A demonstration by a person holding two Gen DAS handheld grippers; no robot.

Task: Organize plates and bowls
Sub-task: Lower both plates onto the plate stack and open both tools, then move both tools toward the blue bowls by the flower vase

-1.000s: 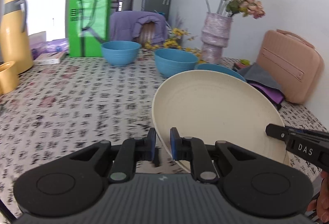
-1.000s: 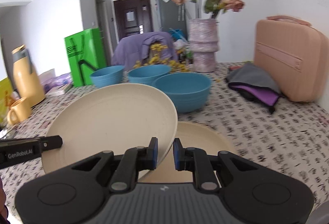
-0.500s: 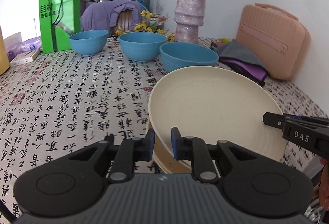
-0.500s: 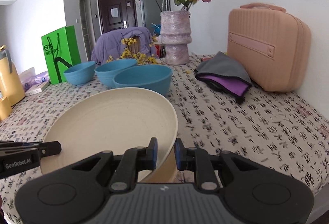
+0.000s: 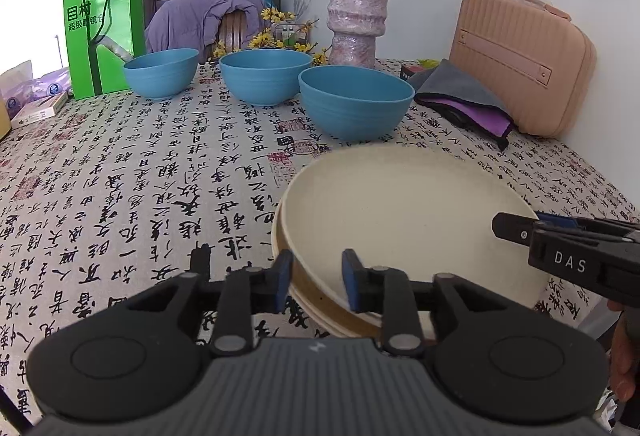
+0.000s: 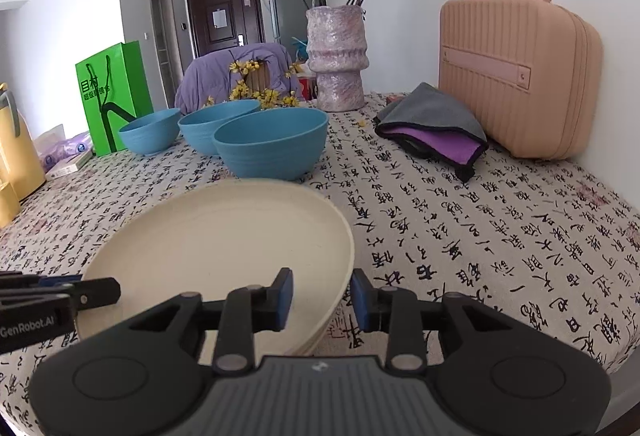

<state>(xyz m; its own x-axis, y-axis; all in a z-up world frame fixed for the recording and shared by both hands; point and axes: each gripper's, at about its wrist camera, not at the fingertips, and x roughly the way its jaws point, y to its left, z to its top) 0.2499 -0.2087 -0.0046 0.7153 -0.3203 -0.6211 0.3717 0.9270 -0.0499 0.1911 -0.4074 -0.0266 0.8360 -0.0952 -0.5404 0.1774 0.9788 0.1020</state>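
While the cream plate (image 5: 400, 212) rests on top of a second cream plate (image 5: 320, 310) near the front edge of the table (image 5: 120, 164), both grippers straddle its rim from opposite sides. On the left gripper (image 5: 316, 282), the jaws stand apart, with the blue pads on either side of the near-left rim and a visible gap to the plate edge. On the right gripper (image 6: 322, 294), the jaws are likewise apart, one pad over the plate's inner surface and the other outside the rim; neither pad clamps the plate. In the left wrist view, the right gripper's fingertip reaches over the plate's right edge; in the right wrist view, the left gripper's fingertip lies at the plate's left edge.

Beyond the plates, three blue bowls stand upright in a diagonal row: the nearest bowl (image 5: 356, 106), the middle bowl (image 5: 266, 74) and the far bowl (image 5: 160, 72). They stand close together, and whether they touch cannot be told. Behind them stand a green bag (image 5: 102, 32) and a vase (image 5: 358, 18) with flowers. A pink case (image 5: 524, 64) leans at the wall, with a folded cloth (image 5: 460, 96) just beside it.
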